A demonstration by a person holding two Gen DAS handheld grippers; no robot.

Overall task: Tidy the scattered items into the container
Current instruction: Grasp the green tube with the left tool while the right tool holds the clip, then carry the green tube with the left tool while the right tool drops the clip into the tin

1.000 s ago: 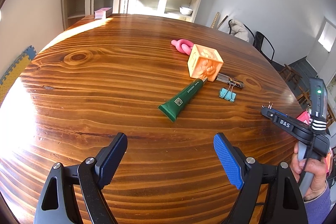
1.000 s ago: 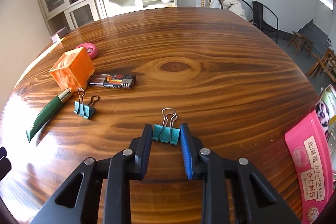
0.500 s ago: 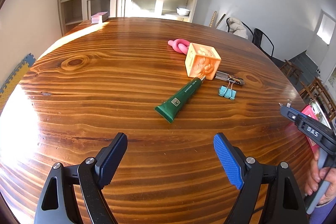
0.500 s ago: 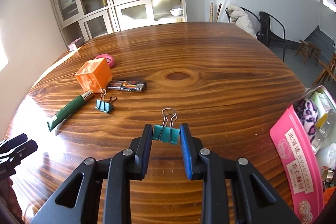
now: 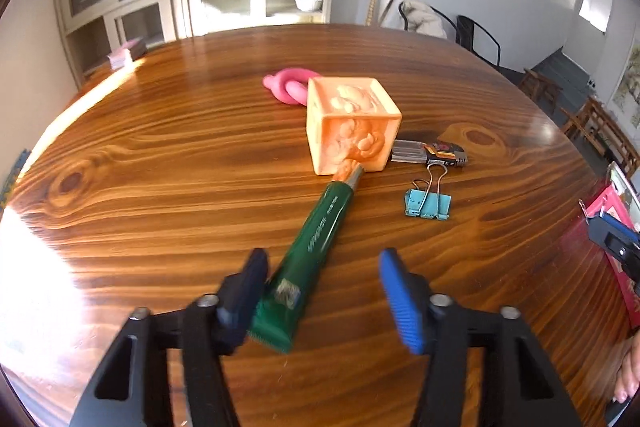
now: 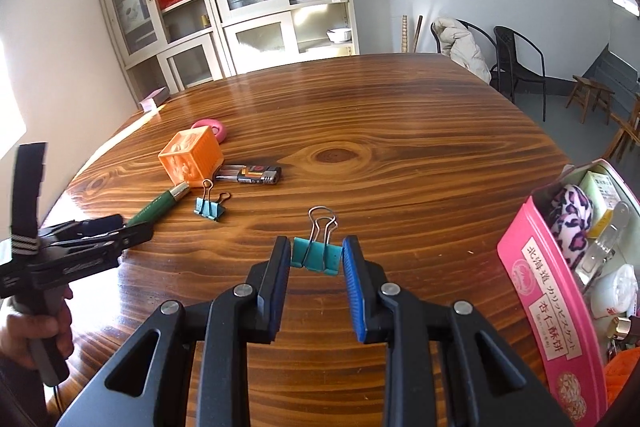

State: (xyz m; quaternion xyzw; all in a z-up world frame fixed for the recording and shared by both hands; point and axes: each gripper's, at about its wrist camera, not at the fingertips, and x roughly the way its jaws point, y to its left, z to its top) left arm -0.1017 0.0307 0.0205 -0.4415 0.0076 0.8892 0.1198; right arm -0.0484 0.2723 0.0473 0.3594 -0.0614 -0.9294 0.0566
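A green tube (image 5: 320, 227) lies on the wooden table (image 5: 160, 155), its cap against an orange cube (image 5: 352, 125). My left gripper (image 5: 322, 279) straddles the tube's flat end. Its jaws are closing: the left pad is beside the tube, the right pad still well apart. My right gripper (image 6: 317, 251) is shut on a teal binder clip (image 6: 320, 261), held above the table. The pink tin container (image 6: 540, 291) stands open at the right, with several items inside. A second teal clip (image 5: 428, 205), a lighter (image 5: 432, 155) and a pink ring toy (image 5: 290, 87) lie near the cube.
A small pink box (image 5: 126, 51) sits at the table's far left edge. Cabinets (image 6: 240, 7) line the back wall, and chairs (image 6: 516, 63) stand beyond the table on the right. A hand (image 6: 36, 331) holds the left gripper's handle.
The left gripper moved forward over the table onto the green tube's flat end, and its jaws narrowed. The right gripper rose a little with the clip, bringing the pink tin into view.
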